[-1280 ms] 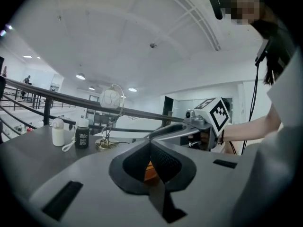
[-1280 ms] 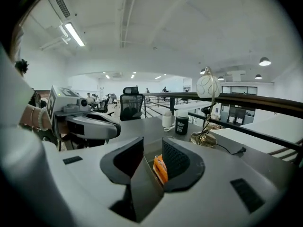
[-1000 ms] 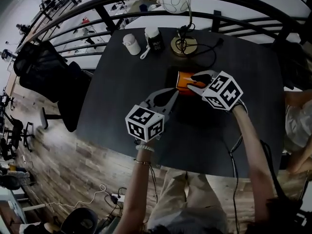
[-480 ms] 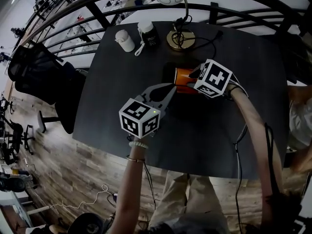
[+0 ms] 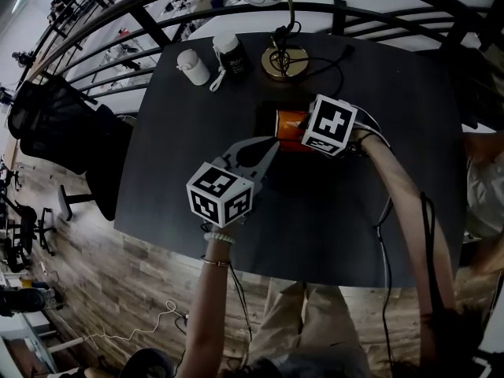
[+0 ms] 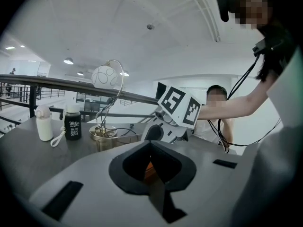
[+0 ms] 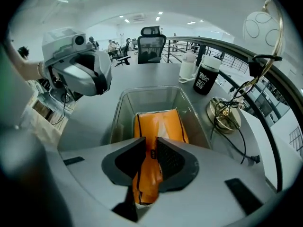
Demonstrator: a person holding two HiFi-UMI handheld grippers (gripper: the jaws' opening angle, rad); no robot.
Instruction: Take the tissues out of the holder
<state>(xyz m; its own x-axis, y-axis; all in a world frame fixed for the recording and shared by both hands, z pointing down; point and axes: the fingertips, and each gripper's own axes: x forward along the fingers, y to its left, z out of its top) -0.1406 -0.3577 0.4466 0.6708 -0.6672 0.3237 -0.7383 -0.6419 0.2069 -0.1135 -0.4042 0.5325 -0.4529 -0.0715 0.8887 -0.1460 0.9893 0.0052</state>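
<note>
A clear tissue holder (image 7: 122, 109) stands on the dark table (image 5: 197, 156), and an orange tissue pack (image 7: 158, 126) sticks up out of it. My right gripper (image 7: 152, 148) is shut on the near end of that pack; in the head view it (image 5: 299, 128) reaches over the holder (image 5: 272, 120) from the right. My left gripper (image 5: 274, 142) hovers just left of the holder's near side, jaws shut, with nothing in them. In the left gripper view, a sliver of the orange pack (image 6: 149, 167) shows past its closed jaws (image 6: 151, 150).
A brass-based lamp (image 5: 277, 57) with a black cable stands behind the holder. A white bottle (image 5: 193, 67) and a black jar (image 5: 231, 55) sit at the table's far left. A railing runs behind the table, and a black office chair (image 5: 55, 124) stands to the left.
My right gripper has moved left and forward over the holder, onto the orange pack. The left gripper has stayed almost where it was.
</note>
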